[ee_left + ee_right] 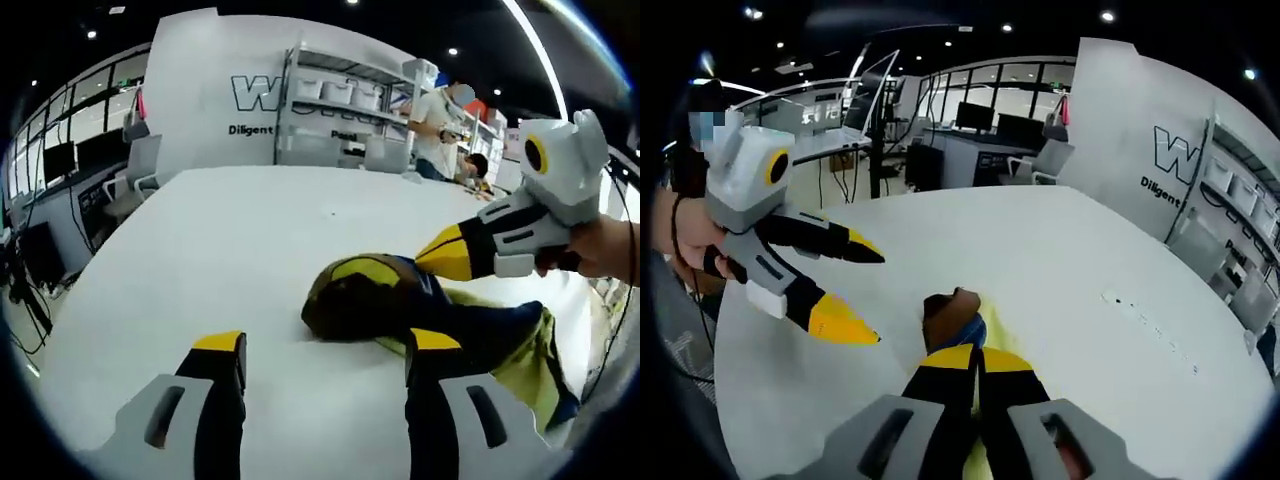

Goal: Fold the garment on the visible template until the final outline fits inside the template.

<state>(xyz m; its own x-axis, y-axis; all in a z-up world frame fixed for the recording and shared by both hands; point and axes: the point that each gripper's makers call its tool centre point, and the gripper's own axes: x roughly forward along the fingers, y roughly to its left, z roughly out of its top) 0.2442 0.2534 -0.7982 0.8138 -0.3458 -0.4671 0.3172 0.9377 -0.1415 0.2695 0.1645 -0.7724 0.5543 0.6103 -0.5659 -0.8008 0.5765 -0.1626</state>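
The left gripper view looks across a white table [230, 260] with the left gripper [325, 350] low in front, its yellow-tipped jaws spread wide with nothing between them. Past its right jaw lies the garment [400, 300], a bunched heap of brown, navy and yellow-green cloth whose long axis runs from mid-table toward the lower right edge, the brown end pointing left. The right gripper [440, 255] comes in from the right, held by a hand [600, 250], its tip on the cloth. Shelves [340, 110] and a standing person [435, 125] show behind.

The right gripper view shows the left gripper [865, 295] at left (jaws apart, off the cloth) and the right gripper [975, 365] pinched together on the garment [952, 315], which pokes out beyond the tips.
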